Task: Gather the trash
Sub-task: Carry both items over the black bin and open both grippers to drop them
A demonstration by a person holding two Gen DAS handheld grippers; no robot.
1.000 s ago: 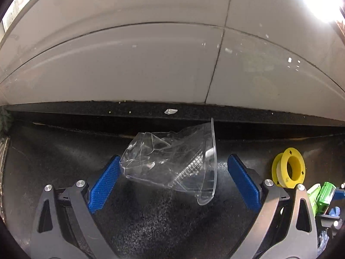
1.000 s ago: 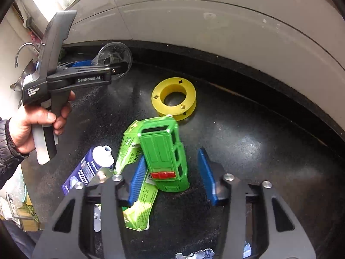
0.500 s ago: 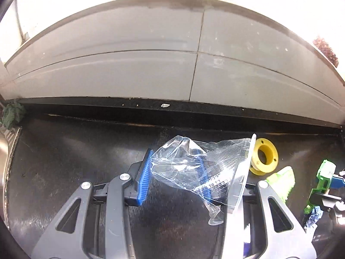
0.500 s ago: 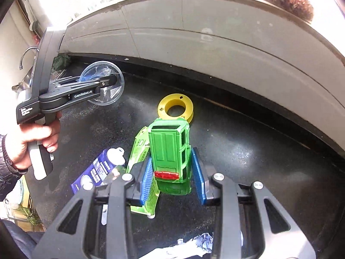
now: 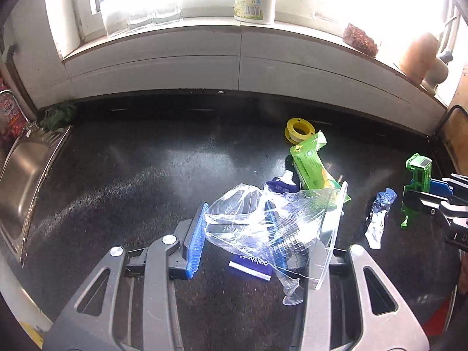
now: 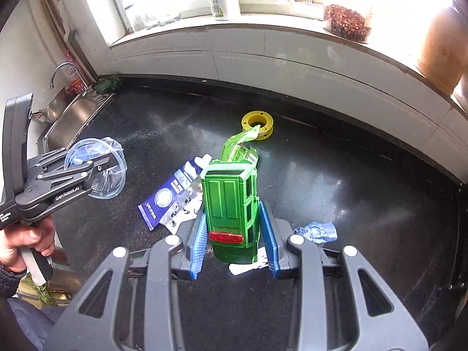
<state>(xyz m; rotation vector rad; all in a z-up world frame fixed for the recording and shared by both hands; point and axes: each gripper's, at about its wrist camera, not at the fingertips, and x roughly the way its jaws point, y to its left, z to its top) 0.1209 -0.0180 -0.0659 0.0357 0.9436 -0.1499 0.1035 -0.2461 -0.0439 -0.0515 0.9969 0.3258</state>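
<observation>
- left wrist view: the left gripper point(image 5: 237, 234) has its jaws closed on a crushed clear cup point(image 5: 272, 228), held up above the black worktop point(image 5: 131, 175). these jaws have just been closing, with the cup between them.
- right wrist view: the right gripper point(image 6: 234, 242) has its jaws clamped on the sides of a green toy car point(image 6: 231, 204), lifted clear of the worktop.
- on the worktop below lie a yellow spool point(image 6: 257, 124) near the back wall, a green wrapper point(image 6: 238, 146) just in front of it, a blue and white packet point(image 6: 169, 196) beside the wrapper, and a crumpled blue scrap point(image 6: 316, 231) off to the right.
- a steel sink point(image 6: 73, 114) sits at the left end of the worktop, with a tap behind it.
- a hand point(image 6: 26, 242) grips the handle of the left gripper at the left edge of the right wrist view.
- a bottle point(image 5: 254, 0) stands on the bright window sill.
</observation>
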